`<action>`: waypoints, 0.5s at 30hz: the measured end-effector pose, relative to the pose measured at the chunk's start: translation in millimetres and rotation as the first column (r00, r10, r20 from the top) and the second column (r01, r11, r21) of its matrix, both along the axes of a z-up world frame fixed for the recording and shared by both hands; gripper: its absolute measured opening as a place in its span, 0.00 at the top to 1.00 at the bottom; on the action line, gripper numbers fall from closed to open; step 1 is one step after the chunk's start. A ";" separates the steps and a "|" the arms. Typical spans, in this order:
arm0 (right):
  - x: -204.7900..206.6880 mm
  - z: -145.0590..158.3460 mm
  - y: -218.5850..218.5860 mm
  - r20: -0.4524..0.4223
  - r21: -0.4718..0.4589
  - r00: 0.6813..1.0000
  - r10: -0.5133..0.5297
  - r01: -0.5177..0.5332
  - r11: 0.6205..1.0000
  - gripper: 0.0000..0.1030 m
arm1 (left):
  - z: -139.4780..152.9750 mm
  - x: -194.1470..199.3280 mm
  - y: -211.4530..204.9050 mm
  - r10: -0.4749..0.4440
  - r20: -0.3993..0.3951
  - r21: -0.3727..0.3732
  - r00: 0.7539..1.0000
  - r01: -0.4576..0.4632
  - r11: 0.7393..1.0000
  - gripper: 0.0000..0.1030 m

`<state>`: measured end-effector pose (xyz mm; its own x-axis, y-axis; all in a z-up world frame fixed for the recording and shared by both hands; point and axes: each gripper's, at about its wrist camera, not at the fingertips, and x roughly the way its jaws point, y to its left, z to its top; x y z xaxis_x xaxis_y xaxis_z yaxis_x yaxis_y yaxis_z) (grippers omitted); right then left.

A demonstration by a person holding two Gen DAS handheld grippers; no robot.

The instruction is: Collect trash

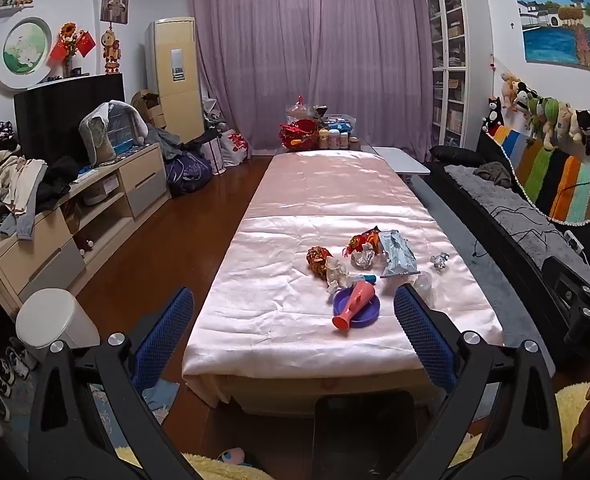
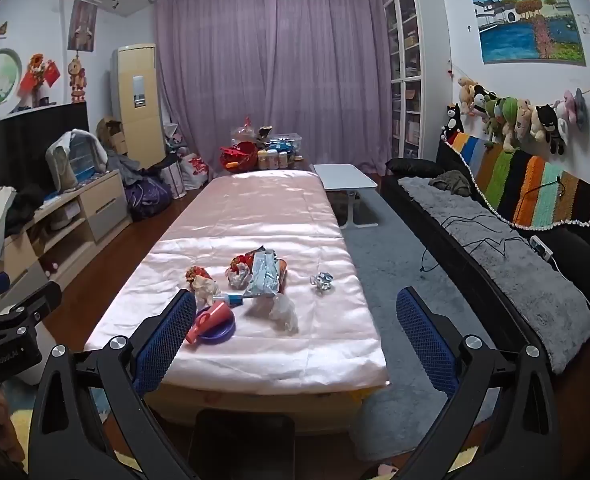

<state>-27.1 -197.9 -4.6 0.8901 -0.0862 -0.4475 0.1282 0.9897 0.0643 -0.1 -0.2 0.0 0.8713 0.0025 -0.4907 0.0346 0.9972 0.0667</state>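
Observation:
Trash lies on the near end of a long table with a pink satin cloth [image 1: 287, 320]: a silver-blue wrapper [image 1: 397, 256], crumpled paper [image 1: 362, 258], a red-gold wrapper ball [image 1: 318, 258], white tissue [image 1: 337, 274], a foil ball [image 1: 440, 259] and clear plastic [image 2: 285, 312]. A pink cup [image 1: 353, 304] lies on a purple plate [image 1: 369, 308]. A white bin [image 1: 55, 318] stands on the floor at left. My left gripper [image 1: 293, 320] is open and empty before the table's near end. My right gripper [image 2: 295, 320] is open and empty too.
A cluttered TV cabinet [image 1: 95, 200] runs along the left. A black sofa with a grey throw [image 2: 495, 232] runs along the right, with a small white side table [image 2: 345, 178] beside it. Bottles and a red basket [image 1: 303, 132] crowd the table's far end.

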 end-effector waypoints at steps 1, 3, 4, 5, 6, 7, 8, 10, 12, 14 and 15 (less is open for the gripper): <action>-0.6 -0.4 0.0 0.007 0.005 1.000 -0.001 0.001 1.000 0.03 | 0.0 0.0 0.1 0.000 0.000 -0.002 1.000 0.000 1.000 0.08; -0.5 -0.9 1.0 0.004 0.003 1.000 0.000 0.000 1.000 0.03 | -0.3 -0.2 -0.2 -0.002 0.001 -0.004 1.000 0.002 1.000 0.08; -0.6 -1.0 1.3 0.005 0.005 1.000 0.000 0.000 1.000 0.03 | -0.1 -0.2 0.1 -0.001 0.001 -0.005 1.000 0.001 1.000 0.08; -1.0 0.0 0.6 0.007 0.006 1.000 0.000 0.000 1.000 0.03 | -0.3 -0.1 -0.1 -0.002 0.001 -0.005 1.000 0.002 1.000 0.08; -2.2 4.1 -2.3 0.010 0.007 1.000 -0.001 0.001 1.000 0.03 | 0.2 -0.6 0.4 -0.001 0.004 -0.007 1.000 0.001 1.000 0.08; -2.3 4.8 -2.7 0.012 0.007 1.000 -0.002 0.001 1.000 0.03 | 0.2 -0.6 0.5 0.001 0.004 -0.007 1.000 -0.001 1.000 0.08; -2.3 5.4 -3.1 0.013 0.007 1.000 -0.002 0.002 1.000 0.03 | 0.2 -0.6 0.5 0.000 0.005 -0.008 1.000 0.000 1.000 0.08; 0.0 5.1 -2.3 0.017 0.006 1.000 -0.003 0.003 1.000 0.03 | 0.1 -0.8 0.5 0.000 0.006 -0.008 1.000 0.000 1.000 0.08; 0.8 6.2 -4.1 0.018 0.007 1.000 -0.004 0.003 1.000 0.03 | -0.1 -0.7 0.6 0.001 0.006 -0.009 1.000 -0.001 1.000 0.08; 0.1 6.2 -2.0 0.020 0.004 1.000 -0.002 0.002 1.000 0.03 | 1.7 -1.7 -1.1 0.002 0.006 -0.011 1.000 -0.002 1.000 0.08; 0.6 6.7 -2.5 0.020 0.003 1.000 -0.002 0.002 1.000 0.03 | 4.5 -3.8 0.0 0.002 0.007 -0.010 1.000 -0.002 1.000 0.08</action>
<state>-26.5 -200.4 2.1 0.8988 -0.0868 -0.4297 0.1292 0.9891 0.0703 -3.9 -0.3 4.5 0.8747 -0.0004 -0.4847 0.0318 0.9979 0.0565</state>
